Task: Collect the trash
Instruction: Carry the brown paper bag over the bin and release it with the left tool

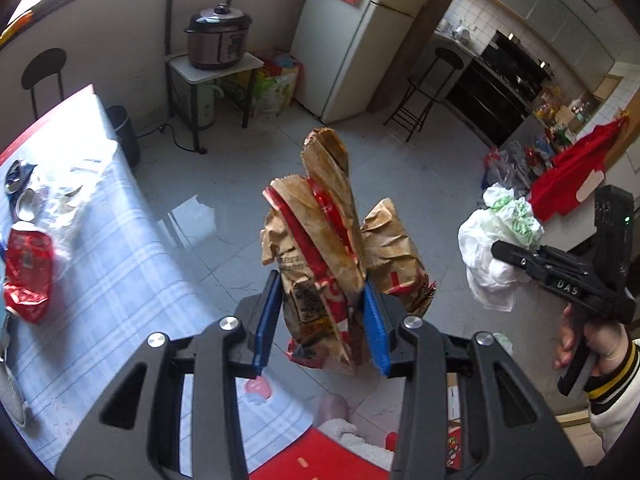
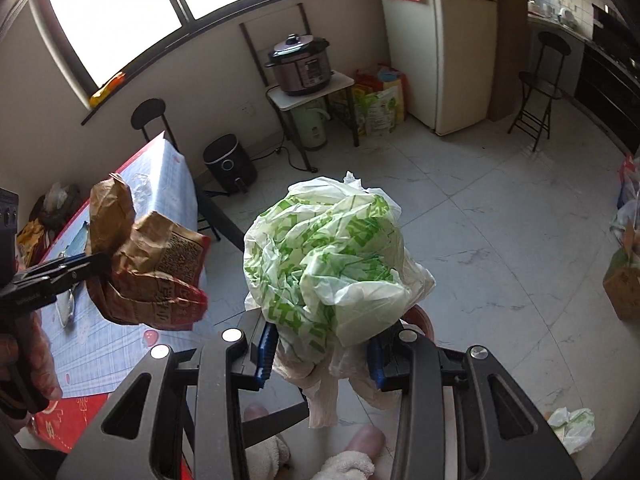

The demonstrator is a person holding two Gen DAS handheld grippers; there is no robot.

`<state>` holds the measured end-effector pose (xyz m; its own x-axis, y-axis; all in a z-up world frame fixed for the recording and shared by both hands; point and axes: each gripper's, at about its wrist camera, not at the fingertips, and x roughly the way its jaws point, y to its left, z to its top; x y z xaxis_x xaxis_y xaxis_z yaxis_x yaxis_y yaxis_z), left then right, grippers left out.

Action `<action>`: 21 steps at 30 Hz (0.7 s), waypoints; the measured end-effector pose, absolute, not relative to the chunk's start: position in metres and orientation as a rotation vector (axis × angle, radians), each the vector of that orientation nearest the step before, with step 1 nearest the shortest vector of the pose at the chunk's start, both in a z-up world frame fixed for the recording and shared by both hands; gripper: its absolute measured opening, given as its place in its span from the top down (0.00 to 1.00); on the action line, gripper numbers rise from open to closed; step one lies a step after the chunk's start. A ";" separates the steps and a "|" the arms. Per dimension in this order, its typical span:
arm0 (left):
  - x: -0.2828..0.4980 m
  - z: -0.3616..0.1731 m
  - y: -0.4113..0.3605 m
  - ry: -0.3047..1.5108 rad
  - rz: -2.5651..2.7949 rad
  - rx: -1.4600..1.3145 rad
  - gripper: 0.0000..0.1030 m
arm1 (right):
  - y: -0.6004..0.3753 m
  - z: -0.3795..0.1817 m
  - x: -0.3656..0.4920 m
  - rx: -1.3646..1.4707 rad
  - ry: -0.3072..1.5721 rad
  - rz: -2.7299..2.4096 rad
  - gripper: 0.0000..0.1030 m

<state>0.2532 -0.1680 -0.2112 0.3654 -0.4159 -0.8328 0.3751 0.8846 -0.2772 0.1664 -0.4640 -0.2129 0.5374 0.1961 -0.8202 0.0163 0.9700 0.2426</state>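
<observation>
My left gripper (image 1: 322, 320) is shut on a crumpled brown paper bag (image 1: 320, 240) with red print and holds it in the air above the floor, beside the table. The bag also shows in the right wrist view (image 2: 148, 264), held by the left gripper (image 2: 100, 264). My right gripper (image 2: 320, 352) is shut on a bunched white and green plastic bag (image 2: 328, 256), also in the air. That bag shows in the left wrist view (image 1: 500, 240) at the right gripper (image 1: 504, 252). A red wrapper (image 1: 28, 272) and crushed cans (image 1: 18, 184) lie on the table.
The table (image 1: 100, 264) with a blue checked cloth stands at the left. An air fryer (image 2: 230, 164), a shelf with a pressure cooker (image 2: 300, 64), a fridge (image 2: 460, 48) and stools (image 2: 540, 88) stand along the walls. Another plastic bag (image 2: 572, 428) lies on the floor at the right.
</observation>
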 end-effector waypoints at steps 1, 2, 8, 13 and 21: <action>0.257 -0.219 -0.184 1.100 -0.525 -0.031 0.60 | -0.474 -0.214 0.164 0.240 1.000 0.092 0.65; 0.260 -0.228 -0.199 1.117 -0.539 -0.024 0.60 | -0.483 -0.216 0.161 0.246 1.001 0.078 0.65; 0.281 -0.281 -0.273 1.210 -0.581 0.018 0.60 | -0.529 -0.222 0.143 0.276 1.007 0.005 0.65; 0.290 -0.310 -0.319 1.249 -0.616 0.033 0.60 | -0.555 -0.225 0.133 0.281 1.018 -0.032 0.65; 0.293 -0.337 -0.362 1.260 -0.662 0.056 0.38 | -0.580 -0.231 0.120 0.291 1.029 -0.069 0.65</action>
